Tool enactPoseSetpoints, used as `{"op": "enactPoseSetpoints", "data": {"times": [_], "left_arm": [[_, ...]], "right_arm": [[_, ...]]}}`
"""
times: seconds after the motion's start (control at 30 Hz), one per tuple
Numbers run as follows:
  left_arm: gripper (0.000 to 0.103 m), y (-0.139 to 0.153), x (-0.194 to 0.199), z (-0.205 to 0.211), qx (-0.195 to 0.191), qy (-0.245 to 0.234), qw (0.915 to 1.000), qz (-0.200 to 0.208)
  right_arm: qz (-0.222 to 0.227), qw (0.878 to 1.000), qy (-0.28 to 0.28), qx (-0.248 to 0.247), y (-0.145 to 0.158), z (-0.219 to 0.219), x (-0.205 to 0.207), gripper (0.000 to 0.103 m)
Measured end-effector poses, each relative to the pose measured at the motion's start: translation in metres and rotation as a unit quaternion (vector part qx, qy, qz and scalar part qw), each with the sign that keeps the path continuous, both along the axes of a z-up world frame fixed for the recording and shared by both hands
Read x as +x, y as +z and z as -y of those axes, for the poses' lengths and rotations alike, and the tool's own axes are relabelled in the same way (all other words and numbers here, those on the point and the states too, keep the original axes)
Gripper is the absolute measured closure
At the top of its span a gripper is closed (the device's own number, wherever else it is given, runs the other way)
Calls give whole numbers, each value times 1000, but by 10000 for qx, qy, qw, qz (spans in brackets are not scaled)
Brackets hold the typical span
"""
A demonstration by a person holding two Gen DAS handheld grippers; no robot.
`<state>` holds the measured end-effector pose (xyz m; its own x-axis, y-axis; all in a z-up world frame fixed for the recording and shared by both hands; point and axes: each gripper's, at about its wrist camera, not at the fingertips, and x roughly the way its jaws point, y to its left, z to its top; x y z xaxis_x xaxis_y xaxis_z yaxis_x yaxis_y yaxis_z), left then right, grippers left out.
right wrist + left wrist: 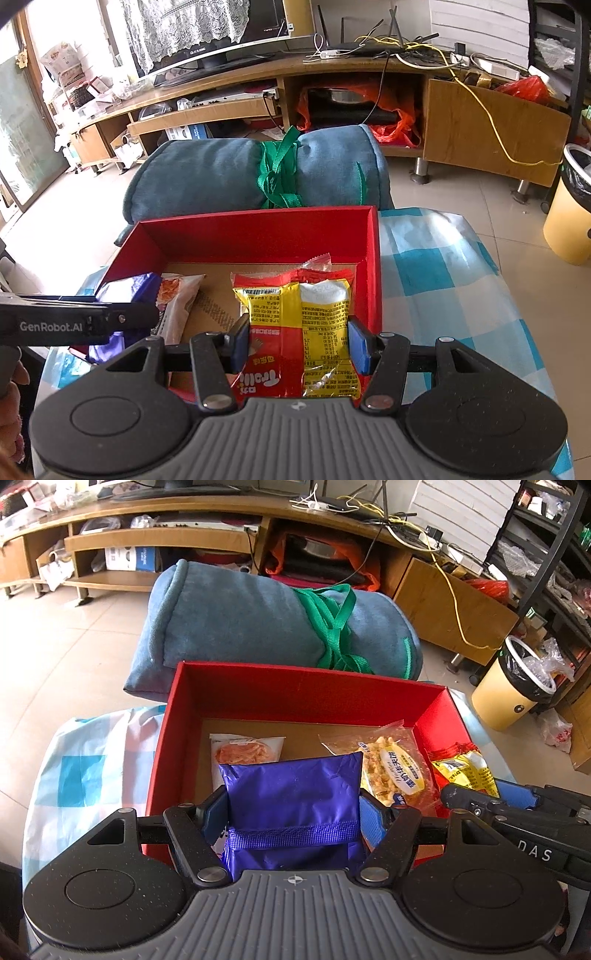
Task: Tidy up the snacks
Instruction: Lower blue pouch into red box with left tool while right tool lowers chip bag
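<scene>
Left gripper: clamped on purple packet
Right gripper: clamped on red-yellow packet
Both packets: over red box

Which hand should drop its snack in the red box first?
Probably the right. The right gripper holds its yellow-red packet over the box, beside the right wall. The left gripper holds a purple packet nearer the front edge.

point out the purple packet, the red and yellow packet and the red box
Purple foil snack packet (291,794): left wrist view, front face.
Red and yellow snack packet (295,325): right wrist view, middle.
Red cardboard box (258,236): right wrist view, far wall.
</scene>
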<state>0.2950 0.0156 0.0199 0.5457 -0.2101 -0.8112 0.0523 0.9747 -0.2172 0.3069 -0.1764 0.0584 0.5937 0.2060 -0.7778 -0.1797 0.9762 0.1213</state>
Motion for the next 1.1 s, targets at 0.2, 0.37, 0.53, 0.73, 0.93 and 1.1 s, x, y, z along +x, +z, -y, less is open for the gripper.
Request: {"op": "enactPoseSetpoints", "data": {"times": [0.2, 0.37, 0.53, 0.73, 0.93, 1.1], "left_arm": [[27, -8, 7, 3, 107, 4, 9999, -47], [27, -18, 12, 6, 159, -14, 9997, -195], [27, -24, 16, 6, 204, 4, 9995, -250], [26, -30, 22, 6, 232, 26, 9993, -305], [26, -37, 30, 5, 271, 104, 9989, -355], [26, -42, 38, 5, 305, 155, 9986, -404]], "right_arm": [[-44, 9999, 63, -119, -10, -4, 9, 55], [-40, 9998, 79, -155, -15, -5, 14, 54], [-25, 9998, 83, -196, -20, -7, 19, 54], [-85, 9997, 139, -197, -29, -11, 25, 53], [-88, 9996, 128, -218, -35, -13, 31, 54], [-31, 9994, 157, -306, -37, -16, 35, 54]]}}
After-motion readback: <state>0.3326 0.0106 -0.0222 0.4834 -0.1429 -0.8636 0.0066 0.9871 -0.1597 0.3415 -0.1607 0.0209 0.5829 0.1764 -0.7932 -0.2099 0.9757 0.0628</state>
